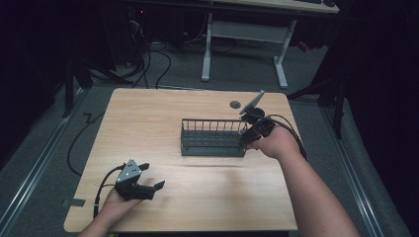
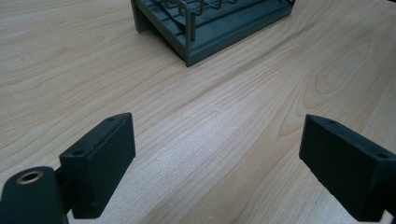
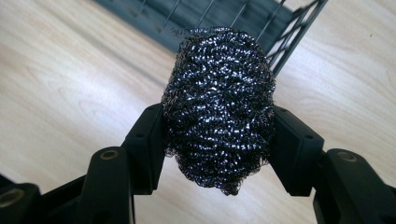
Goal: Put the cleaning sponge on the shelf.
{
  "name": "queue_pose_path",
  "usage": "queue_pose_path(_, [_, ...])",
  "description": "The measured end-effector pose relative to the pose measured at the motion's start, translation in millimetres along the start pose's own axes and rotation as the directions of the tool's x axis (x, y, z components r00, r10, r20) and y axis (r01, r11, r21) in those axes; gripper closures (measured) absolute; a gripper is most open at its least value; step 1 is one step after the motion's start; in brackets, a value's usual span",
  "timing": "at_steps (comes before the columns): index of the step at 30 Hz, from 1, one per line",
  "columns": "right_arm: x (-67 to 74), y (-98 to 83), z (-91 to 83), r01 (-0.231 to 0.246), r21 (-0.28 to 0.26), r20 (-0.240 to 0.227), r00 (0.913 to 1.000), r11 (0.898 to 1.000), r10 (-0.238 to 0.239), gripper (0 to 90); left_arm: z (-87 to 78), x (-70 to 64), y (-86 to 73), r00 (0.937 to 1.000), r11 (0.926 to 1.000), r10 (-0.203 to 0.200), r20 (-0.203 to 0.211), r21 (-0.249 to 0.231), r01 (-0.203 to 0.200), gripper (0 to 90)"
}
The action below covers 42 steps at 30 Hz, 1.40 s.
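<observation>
Steel wool scourer [image 3: 218, 109] sits clamped between the jaws of my right gripper [image 3: 219, 140], both pads pressing into its sides, its long axis running up the frame from the jaws toward the top edge. In the right gripper view it hangs clear of the counter [image 3: 56, 93], and the dark wire rack [image 3: 243, 14] lies straight beyond it, across the upper middle of the frame, with a corner post just past the scourer's upper right.

That is the relation I steer by: the rack is ahead of the load, not beside it. In the high view the right gripper [image 1: 249, 133] is at the right end of the rack [image 1: 213, 138], middle right of the frame. I judge the jaws to be just beside that end wall, though the dark gripper blends into the dark wire there, so touching or apart I cannot tell.

My left gripper [image 1: 148, 187] rests at the lower left of the high view, well apart from the rack. Its jaws stand wide apart with nothing but bare wood between them, and the rack's near corner [image 2: 187, 42] shows at the top of its own view. So the right hand is the nearer one, and carrying the scourer over the rim falls to it.
</observation>
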State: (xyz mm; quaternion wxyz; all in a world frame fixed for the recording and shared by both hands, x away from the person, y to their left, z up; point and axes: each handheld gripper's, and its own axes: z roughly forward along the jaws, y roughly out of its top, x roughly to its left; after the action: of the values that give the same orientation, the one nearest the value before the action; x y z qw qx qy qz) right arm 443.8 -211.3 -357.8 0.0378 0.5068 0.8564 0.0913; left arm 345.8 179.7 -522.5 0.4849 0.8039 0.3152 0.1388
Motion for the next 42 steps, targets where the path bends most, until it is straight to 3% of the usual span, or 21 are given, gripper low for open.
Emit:
queue_pose_path(11, [-5.5, 31.3, 19.4, -0.024, -0.005, -0.004, 0.9997, 1.0, 0.024, 43.0, -1.1, 0.2, -0.5, 1.0, 1.0, -0.005, 0.005, -0.004, 0.005, 11.3])
queue_pose_path(23, [-18.4, 53.9, 36.3, -0.062, 0.008, 0.007, 0.9981, 0.998, 0.062, 42.9, -0.9, 1.4, -0.5, 0.9999, 1.0, -0.008, 0.007, -0.006, 0.008, 11.4])
queue_pose_path(30, [-19.3, 60.7, 39.4, -0.081, 0.018, 0.007, 0.9967, 0.997, 0.081, 42.9, -1.5, 2.5, -0.2, 0.9999, 0.9999, -0.008, 0.008, -0.006, 0.008, 11.4])
queue_pose_path(42, [-17.4, 61.1, 65.8, -0.066, 0.059, 0.014, 0.9978, 0.996, 0.065, 42.5, -1.1, 1.7, -0.6, 0.9999, 0.9999, -0.01, 0.013, -0.001, 0.01, 11.4])
